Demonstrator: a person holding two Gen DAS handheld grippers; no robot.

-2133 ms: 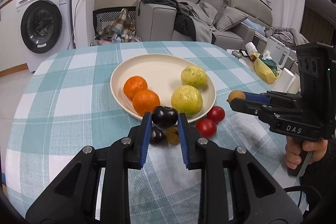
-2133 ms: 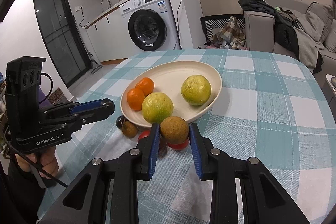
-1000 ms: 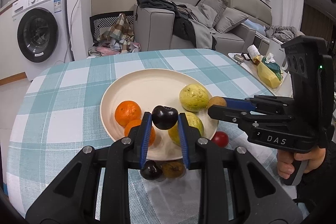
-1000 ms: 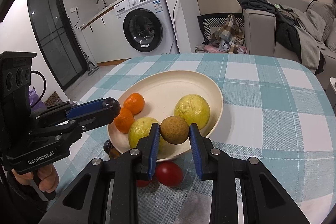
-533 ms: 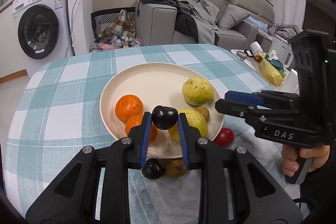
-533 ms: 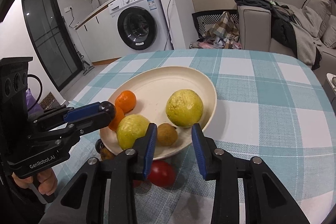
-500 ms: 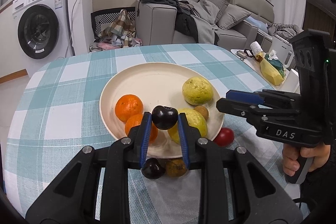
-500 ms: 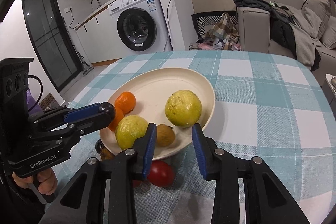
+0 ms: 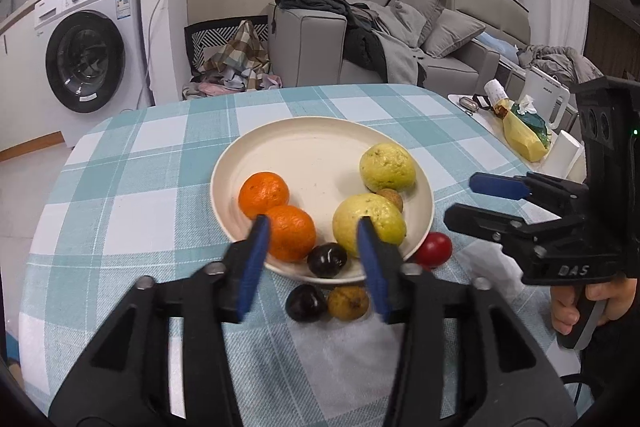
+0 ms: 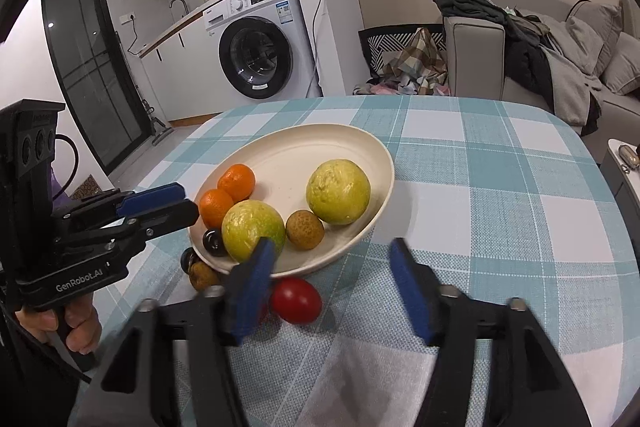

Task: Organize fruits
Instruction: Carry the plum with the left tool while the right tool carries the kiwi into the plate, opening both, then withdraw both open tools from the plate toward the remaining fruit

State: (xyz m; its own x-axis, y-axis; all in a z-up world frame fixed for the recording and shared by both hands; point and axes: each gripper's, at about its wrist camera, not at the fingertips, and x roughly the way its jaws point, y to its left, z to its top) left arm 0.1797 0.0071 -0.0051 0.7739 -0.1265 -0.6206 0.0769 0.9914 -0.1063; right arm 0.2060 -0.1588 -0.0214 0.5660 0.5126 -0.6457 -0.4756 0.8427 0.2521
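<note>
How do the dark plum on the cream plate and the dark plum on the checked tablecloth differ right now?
The dark plum on the cream plate lies inside the plate's near rim, beside an orange tangerine; the dark plum on the checked tablecloth lies off the plate, touching a small brown fruit. The plated one sits between the opening left gripper's fingers, unpressed; the other sits nearer the camera. Both are small, round and glossy.

Left gripper (image 9: 312,231) and right gripper (image 10: 332,255) — black frames, blue pads, silver screws, white lettering.
</note>
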